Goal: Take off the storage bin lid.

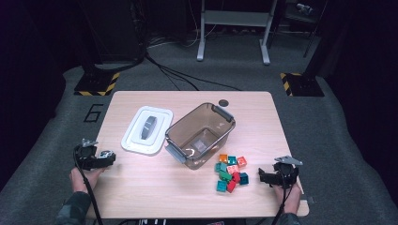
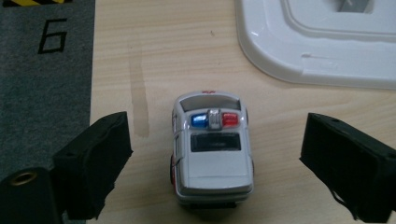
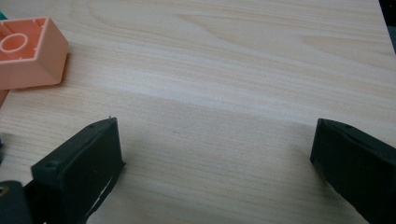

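A small silver toy police car (image 2: 212, 149) with blue and red roof lights stands on the wooden table (image 1: 155, 187). It sits between the jaws of my left gripper (image 2: 215, 140), which is open, with a gap on each side of the car. From above, the car (image 1: 108, 154) and left gripper (image 1: 103, 160) are near the table's left edge. My right gripper (image 3: 215, 135) is open over bare wood. It (image 1: 263, 176) lies just right of a pile of coloured bricks (image 1: 230, 171). A pink brick (image 3: 25, 51) is at its upper left.
A clear brown bin (image 1: 201, 135) with grey handles stands open at mid-table. Its white lid (image 1: 146, 130) lies flat to the left, close ahead of the left gripper, where the lid's corner (image 2: 322, 42) appears. A floor mat marked 6 (image 2: 51, 35) borders the table's left edge.
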